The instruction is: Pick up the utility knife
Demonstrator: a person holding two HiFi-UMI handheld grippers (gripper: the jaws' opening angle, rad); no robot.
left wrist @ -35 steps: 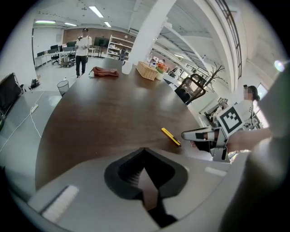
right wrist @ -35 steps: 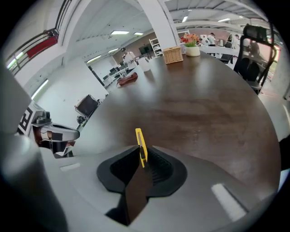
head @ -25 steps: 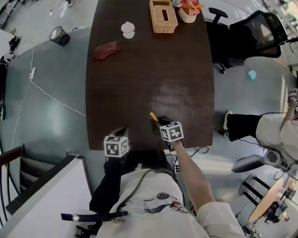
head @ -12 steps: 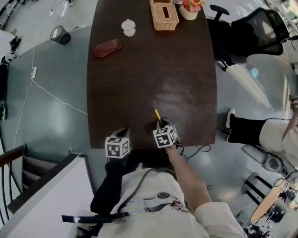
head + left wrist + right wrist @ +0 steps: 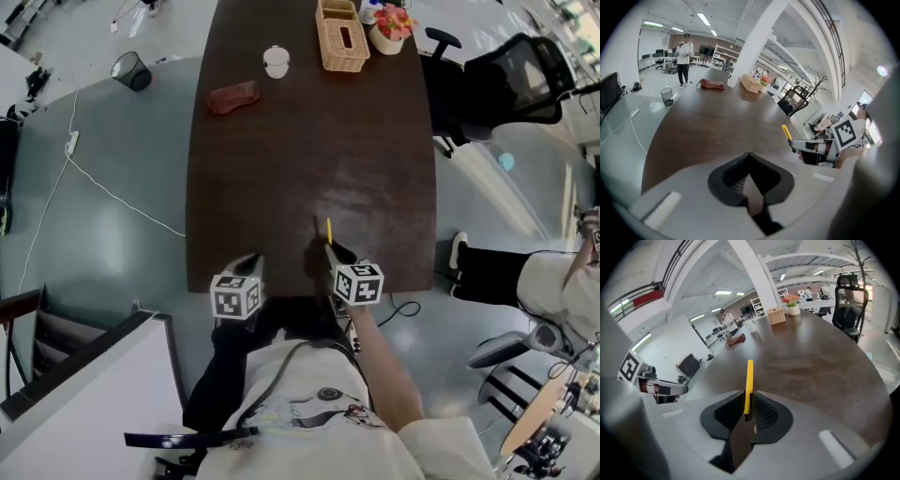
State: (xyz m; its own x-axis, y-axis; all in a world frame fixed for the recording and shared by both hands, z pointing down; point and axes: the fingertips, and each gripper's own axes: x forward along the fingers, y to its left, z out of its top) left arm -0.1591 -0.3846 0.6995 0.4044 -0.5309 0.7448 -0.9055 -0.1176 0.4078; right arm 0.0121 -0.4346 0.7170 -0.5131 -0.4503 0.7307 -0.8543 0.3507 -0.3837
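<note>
The utility knife (image 5: 328,230) is a slim yellow bar that sticks out forward, clamped in my right gripper (image 5: 330,248) above the near end of the dark wooden table (image 5: 309,141). In the right gripper view the knife (image 5: 749,380) stands between the two dark pads, which press on its lower end, and the right gripper (image 5: 747,404) is shut on it. From the left gripper view the knife (image 5: 787,132) shows off to the right, clear of the tabletop. My left gripper (image 5: 248,262) hovers at the table's near edge, its jaws (image 5: 750,157) closed with nothing in them.
At the table's far end stand a wicker basket (image 5: 340,37), a flower pot (image 5: 389,28), a white cup (image 5: 277,61) and a reddish cloth (image 5: 233,97). A black office chair (image 5: 506,84) is to the right. A bin (image 5: 130,70) and a cable lie on the floor at left.
My right gripper has closed on the yellow knife and lifted it off the table. The left gripper has stayed by the near edge.
</note>
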